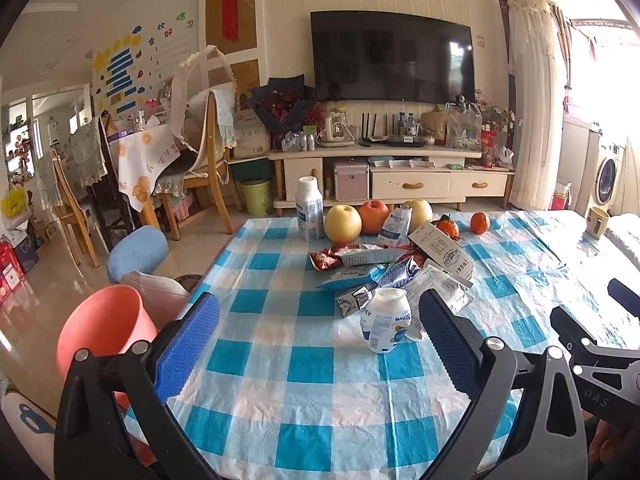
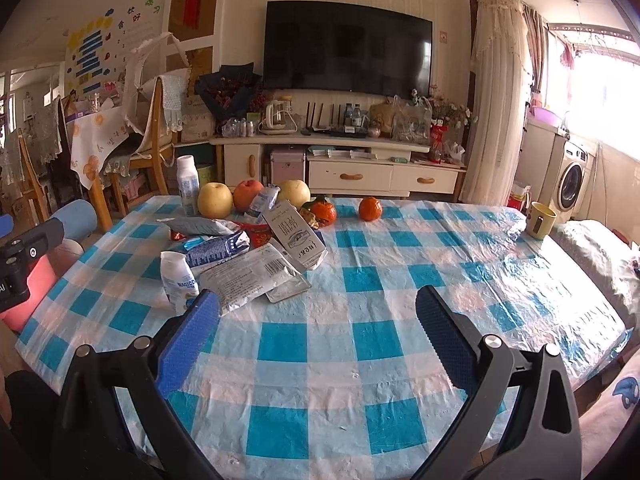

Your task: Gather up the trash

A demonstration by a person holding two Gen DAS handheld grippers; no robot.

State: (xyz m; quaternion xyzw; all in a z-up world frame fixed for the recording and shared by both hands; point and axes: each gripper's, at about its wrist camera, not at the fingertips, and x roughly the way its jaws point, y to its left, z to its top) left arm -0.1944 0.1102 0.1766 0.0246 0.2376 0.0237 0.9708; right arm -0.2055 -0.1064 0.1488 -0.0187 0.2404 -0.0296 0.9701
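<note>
While I hold both grippers over the checked table (image 2: 360, 344), left gripper (image 1: 320, 340) and right gripper (image 2: 318, 332) jaws are spread wide, nothing btwn them. Small white bottle (image 1: 386, 320) stands just inside left's right finger; wrappers (image 2: 248, 276) piled behind it. Pink bin (image 1: 104, 328) sits off table's left edge.
</note>
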